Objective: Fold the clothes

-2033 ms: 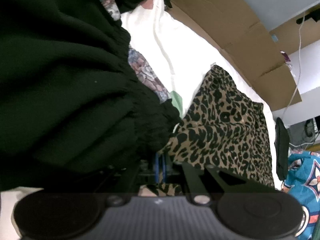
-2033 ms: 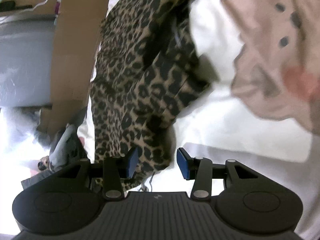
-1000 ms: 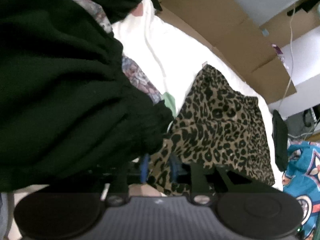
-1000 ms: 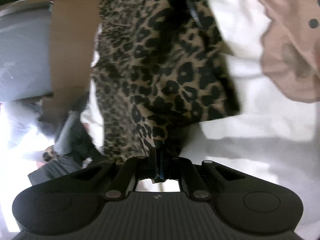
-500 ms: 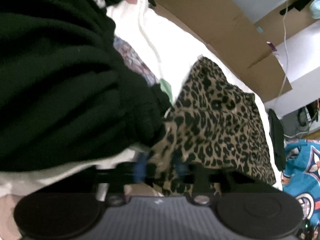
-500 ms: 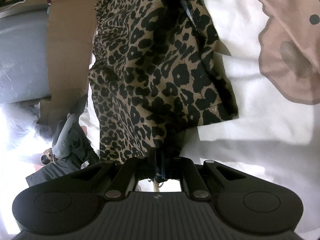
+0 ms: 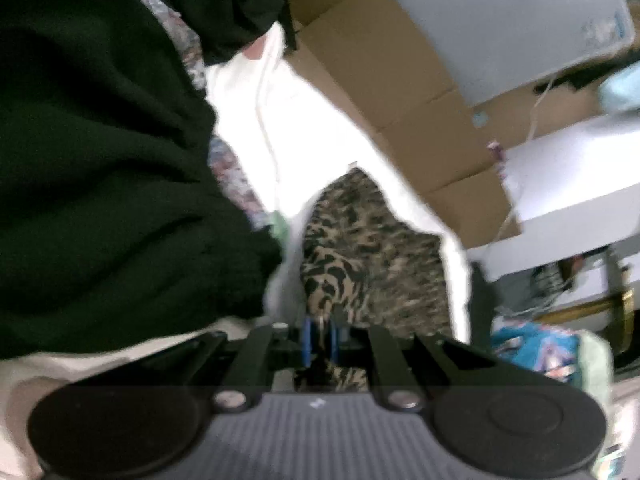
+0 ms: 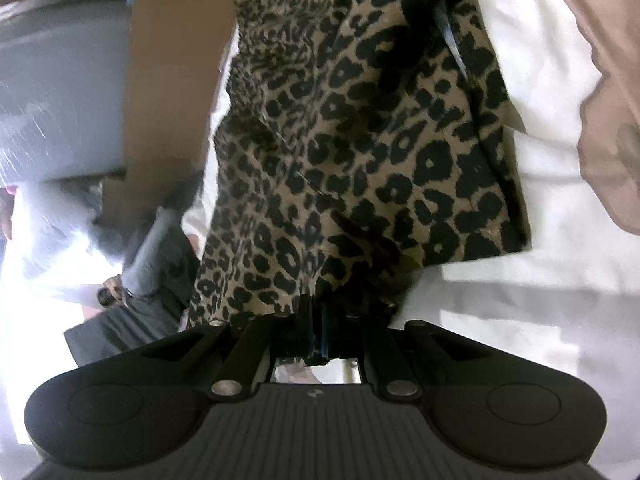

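While the leopard-print garment (image 8: 352, 128) stretches away over the white sheet (image 8: 520, 320), the right tongs (image 8: 320, 332) and the left tongs (image 7: 319, 338) each pinch its near edge.

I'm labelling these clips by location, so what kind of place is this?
Probably a bedroom or spare room in a home, used for sorting laundry. A white sheet carries loose clothes such as the leopard-print garment and a black garment, with cardboard boxes stacked alongside.
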### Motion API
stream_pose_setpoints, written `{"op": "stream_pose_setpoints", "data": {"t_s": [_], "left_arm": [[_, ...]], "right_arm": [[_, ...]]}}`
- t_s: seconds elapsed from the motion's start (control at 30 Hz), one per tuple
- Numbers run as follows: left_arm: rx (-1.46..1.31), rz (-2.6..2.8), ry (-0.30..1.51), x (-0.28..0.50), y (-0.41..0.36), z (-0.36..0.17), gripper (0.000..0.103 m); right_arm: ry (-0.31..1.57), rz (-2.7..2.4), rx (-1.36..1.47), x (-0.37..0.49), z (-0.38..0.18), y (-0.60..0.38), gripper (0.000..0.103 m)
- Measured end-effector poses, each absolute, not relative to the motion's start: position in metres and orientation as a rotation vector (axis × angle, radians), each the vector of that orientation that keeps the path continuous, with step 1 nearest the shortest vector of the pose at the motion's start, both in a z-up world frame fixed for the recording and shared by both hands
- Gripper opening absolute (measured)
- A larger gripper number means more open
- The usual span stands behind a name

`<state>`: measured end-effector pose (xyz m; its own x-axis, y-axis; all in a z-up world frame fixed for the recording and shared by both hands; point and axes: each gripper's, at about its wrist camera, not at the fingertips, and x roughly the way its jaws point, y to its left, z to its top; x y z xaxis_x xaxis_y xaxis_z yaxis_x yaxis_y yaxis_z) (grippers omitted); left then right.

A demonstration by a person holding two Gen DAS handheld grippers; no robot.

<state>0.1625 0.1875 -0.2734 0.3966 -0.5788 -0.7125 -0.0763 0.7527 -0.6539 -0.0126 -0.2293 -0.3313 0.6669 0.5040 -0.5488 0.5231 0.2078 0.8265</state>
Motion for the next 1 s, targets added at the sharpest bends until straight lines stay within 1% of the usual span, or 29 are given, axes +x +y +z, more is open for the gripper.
{"op": "stream_pose_setpoints", "data": {"t_s": [0.2, 0.33, 0.4, 0.43, 0.47, 0.5, 0.53, 0.6, 0.63, 0.7, 0.73, 0.77, 0.8, 0.83, 0.87, 1.0], "left_arm": [[-0.559, -0.229, 1.21, 0.164, 0.18, -0.308, 0.009], [-0.542, -0.205, 1.225, 0.165, 0.178, -0.316, 0.009], [-0.533, -0.209, 1.221, 0.165, 0.179, -0.314, 0.009], [-0.529, -0.211, 1.219, 0.164, 0.179, -0.314, 0.009], [-0.526, -0.212, 1.22, 0.163, 0.179, -0.313, 0.009], [-0.525, -0.213, 1.222, 0.163, 0.179, -0.314, 0.009], [-0.524, -0.213, 1.224, 0.163, 0.178, -0.315, 0.009], [-0.525, -0.213, 1.231, 0.163, 0.177, -0.318, 0.009], [-0.526, -0.214, 1.234, 0.162, 0.176, -0.318, 0.009], [-0.528, -0.215, 1.243, 0.161, 0.176, -0.32, 0.009], [-0.529, -0.216, 1.248, 0.161, 0.176, -0.32, 0.009], [-0.526, -0.217, 1.248, 0.16, 0.176, -0.32, 0.009], [-0.52, -0.219, 1.243, 0.159, 0.176, -0.317, 0.009], [-0.522, -0.218, 1.234, 0.159, 0.177, -0.314, 0.009], [-0.53, -0.217, 1.222, 0.158, 0.179, -0.309, 0.009], [-0.521, -0.214, 1.171, 0.161, 0.182, -0.293, 0.009]], "right_arm": [[1.002, -0.044, 1.391, -0.016, -0.348, -0.216, 0.002], [1.037, -0.081, 1.351, -0.018, -0.354, -0.214, 0.006], [1.011, -0.084, 1.367, -0.019, -0.352, -0.218, 0.02], [0.997, -0.086, 1.375, -0.019, -0.352, -0.22, 0.045], [0.977, -0.098, 1.38, -0.02, -0.351, -0.223, 0.063], [0.957, -0.109, 1.384, -0.02, -0.35, -0.225, 0.066], [0.939, -0.119, 1.388, -0.02, -0.35, -0.226, 0.067], [0.944, -0.104, 1.382, -0.013, -0.353, -0.224, 0.067], [0.948, -0.097, 1.379, -0.01, -0.355, -0.223, 0.065], [0.993, -0.091, 1.36, -0.003, -0.358, -0.215, 0.057], [1.016, -0.088, 1.35, 0.0, -0.36, -0.211, 0.043], [1.038, -0.085, 1.34, 0.003, -0.362, -0.208, 0.02], [1.059, -0.083, 1.331, 0.006, -0.364, -0.204, 0.01], [1.065, -0.084, 1.326, 0.006, -0.363, -0.203, 0.005], [1.055, -0.084, 1.318, 0.006, -0.359, -0.204, 0.004], [1.055, -0.055, 1.295, 0.004, -0.353, -0.203, 0.004]]}}
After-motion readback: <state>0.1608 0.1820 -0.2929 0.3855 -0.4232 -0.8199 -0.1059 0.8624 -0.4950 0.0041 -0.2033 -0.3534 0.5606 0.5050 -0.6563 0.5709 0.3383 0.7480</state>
